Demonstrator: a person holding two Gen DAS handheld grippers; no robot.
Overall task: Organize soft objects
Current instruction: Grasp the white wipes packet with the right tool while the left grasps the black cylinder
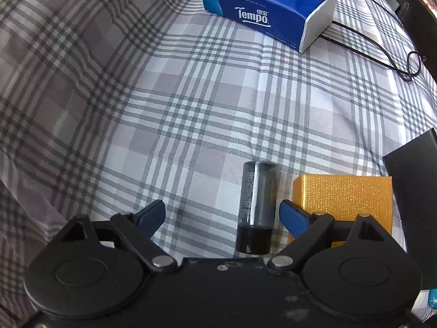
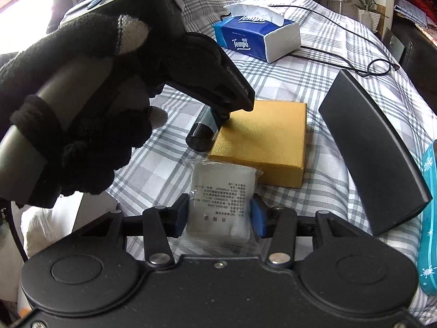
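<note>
My left gripper stands open over the plaid bedsheet, pointing steeply down. A dark cylindrical bottle lies between its blue fingers, close to the right-hand one, and the pads are not pressing on it. The right wrist view shows a black-gloved hand holding the left gripper over that bottle. My right gripper is shut on a clear plastic packet with white soft padding and a printed label. A blue Tempo tissue pack lies farther back.
A gold textured box sits right beside the bottle. A black curved case and a teal tin lie to the right. A black cable loops across the sheet behind them.
</note>
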